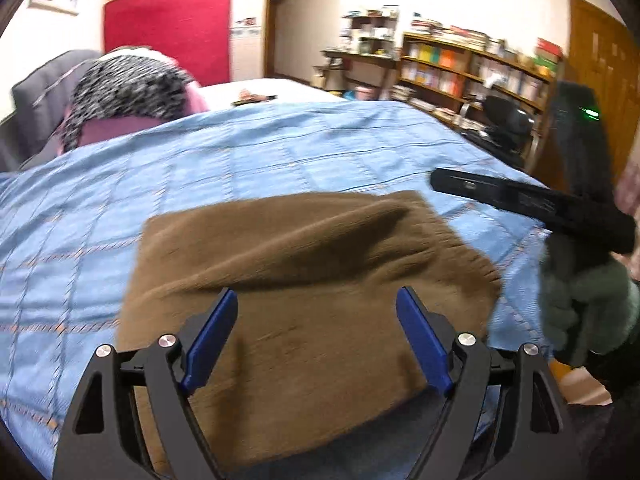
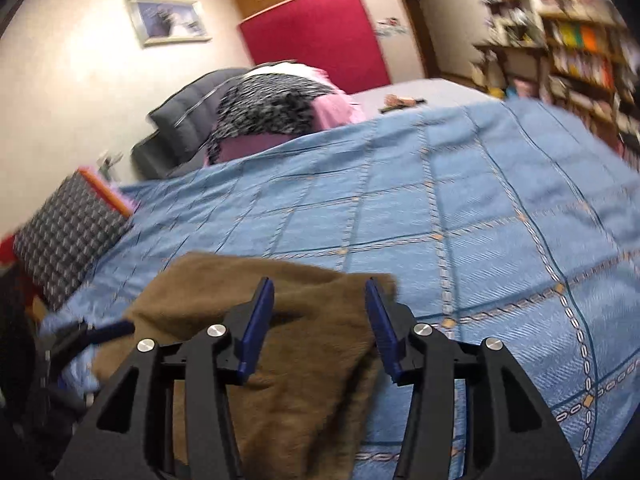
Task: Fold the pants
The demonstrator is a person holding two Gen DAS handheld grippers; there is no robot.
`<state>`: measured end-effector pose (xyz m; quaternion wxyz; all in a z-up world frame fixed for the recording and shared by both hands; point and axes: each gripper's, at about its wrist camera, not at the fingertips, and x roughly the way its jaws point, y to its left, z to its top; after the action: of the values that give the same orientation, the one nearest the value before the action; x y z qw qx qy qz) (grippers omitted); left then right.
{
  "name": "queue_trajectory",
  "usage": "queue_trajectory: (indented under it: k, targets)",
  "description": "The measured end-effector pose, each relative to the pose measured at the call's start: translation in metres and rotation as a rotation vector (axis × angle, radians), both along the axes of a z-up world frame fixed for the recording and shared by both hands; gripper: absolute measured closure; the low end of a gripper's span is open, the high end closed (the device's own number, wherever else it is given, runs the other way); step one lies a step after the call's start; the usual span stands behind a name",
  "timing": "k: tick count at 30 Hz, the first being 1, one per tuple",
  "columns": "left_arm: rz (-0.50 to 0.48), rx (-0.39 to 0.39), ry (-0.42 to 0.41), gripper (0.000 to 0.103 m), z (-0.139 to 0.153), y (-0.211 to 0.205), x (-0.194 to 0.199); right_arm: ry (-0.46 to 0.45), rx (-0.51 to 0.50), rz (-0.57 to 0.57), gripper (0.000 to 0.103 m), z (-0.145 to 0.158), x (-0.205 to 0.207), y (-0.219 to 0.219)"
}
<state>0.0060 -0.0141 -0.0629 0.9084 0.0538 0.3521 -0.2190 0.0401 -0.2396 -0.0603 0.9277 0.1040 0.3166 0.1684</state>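
Note:
The brown pants [image 1: 304, 280] lie folded into a compact pad on the blue quilted bedspread [image 1: 200, 168], near its front edge. My left gripper [image 1: 316, 300] is open above the pants, its blue fingers apart and holding nothing. The right gripper's black body [image 1: 536, 204] shows at the right of the left wrist view, held by a gloved hand. In the right wrist view the pants [image 2: 296, 380] lie under my right gripper [image 2: 320, 286], which is open and empty above their right edge. The left gripper's blue finger [image 2: 112, 328] shows at the left.
A pile of grey-speckled and pink bedding [image 1: 128, 96] and a dark headboard cushion [image 2: 188, 120] sit at the bed's far end. A checked cushion [image 2: 68, 236] lies at the left. Bookshelves [image 1: 480, 68] and a black chair [image 1: 508, 120] stand beyond the bed on the right.

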Motion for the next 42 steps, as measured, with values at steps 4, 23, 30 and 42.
queue_trajectory:
  k: [4,23,30,42]
  targets:
    - [0.017,0.013,0.048,0.022,-0.018,0.017,0.002,0.034,-0.079,0.079,0.054,-0.017,-0.001,0.026]
    - [0.026,-0.066,0.07,0.029,-0.002,0.026,0.032,0.081,-0.161,0.091,0.053,-0.074,-0.006,0.027]
    - [0.028,-0.038,0.127,0.044,0.004,0.017,0.083,0.081,-0.137,0.09,0.053,-0.075,-0.006,0.025]
    - [0.132,0.032,0.278,0.045,-0.039,0.018,0.151,0.074,-0.116,0.092,0.053,-0.075,-0.007,0.022]
